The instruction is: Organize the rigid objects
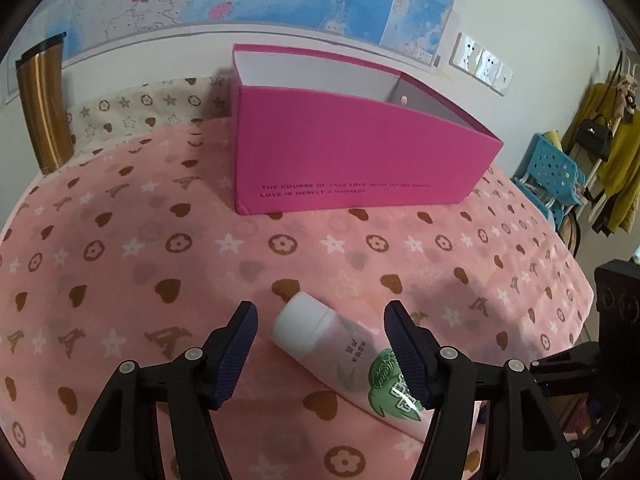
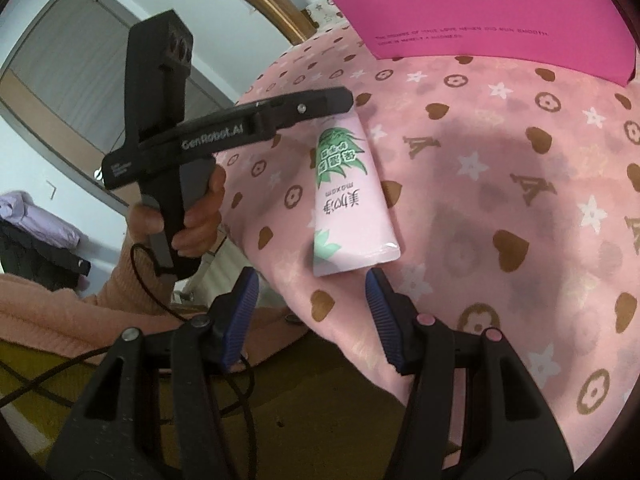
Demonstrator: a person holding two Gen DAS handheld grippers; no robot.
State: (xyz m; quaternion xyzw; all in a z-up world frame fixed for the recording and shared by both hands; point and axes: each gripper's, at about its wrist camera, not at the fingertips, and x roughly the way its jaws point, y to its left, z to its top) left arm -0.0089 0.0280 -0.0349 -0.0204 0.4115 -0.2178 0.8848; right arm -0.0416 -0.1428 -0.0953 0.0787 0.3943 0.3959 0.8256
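Note:
A pink tube with a white cap and green leaf print (image 1: 344, 356) lies on the pink patterned tablecloth (image 1: 120, 280). My left gripper (image 1: 320, 348) is open, its jaws on either side of the tube, not closed on it. The tube also shows in the right wrist view (image 2: 352, 200), with the left gripper's body (image 2: 224, 132) over its cap end. My right gripper (image 2: 312, 316) is open and empty, just short of the tube's crimped end, at the table's edge. An open magenta box (image 1: 352, 140) stands beyond, also in the right wrist view (image 2: 500, 20).
A gold and black tumbler (image 1: 42, 108) stands at the far left of the table, seen too in the right wrist view (image 2: 276, 8). A blue plastic chair (image 1: 552, 176) and hanging clothes are off the table's right side. A wall with a map is behind.

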